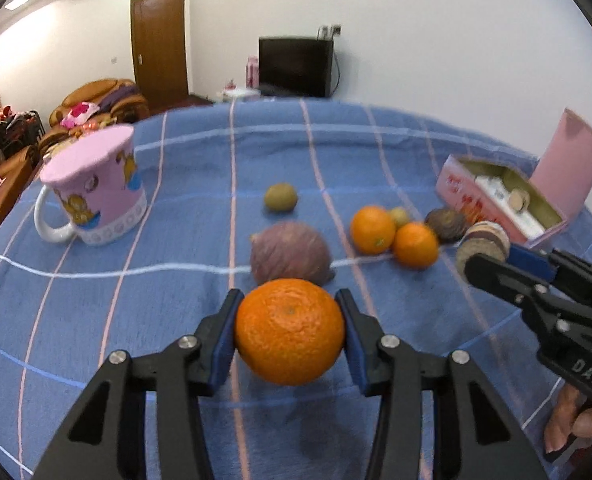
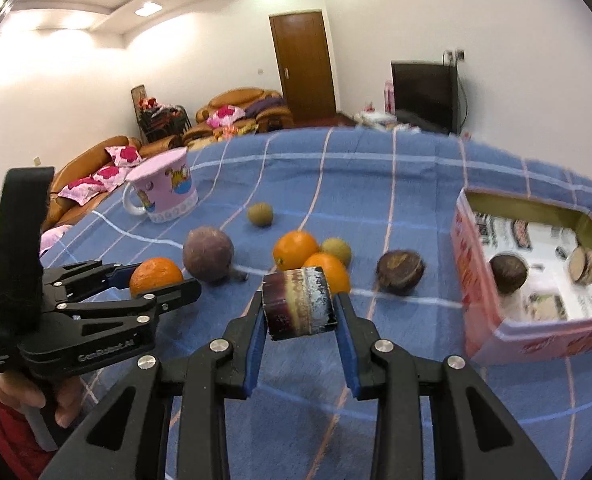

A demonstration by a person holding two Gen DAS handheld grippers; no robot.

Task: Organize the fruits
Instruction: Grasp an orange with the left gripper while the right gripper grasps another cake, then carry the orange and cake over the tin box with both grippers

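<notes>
Orange (image 1: 289,331), round and dimpled, clamped between blue pads just above blue checked cloth; purple-and-cream cut fruit chunk (image 2: 299,303) gripped likewise; two more oranges (image 1: 394,236) touching, mid-cloth, near green fruits (image 2: 260,214) and purple ones (image 2: 208,254); two dark pieces inside open pink box (image 2: 462,236)

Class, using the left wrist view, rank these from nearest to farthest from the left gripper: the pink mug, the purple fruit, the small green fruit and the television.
1. purple fruit, just beyond the left gripper
2. small green fruit, farther back, centre
3. pink mug, upside down, far left
4. television, against the back wall
</notes>
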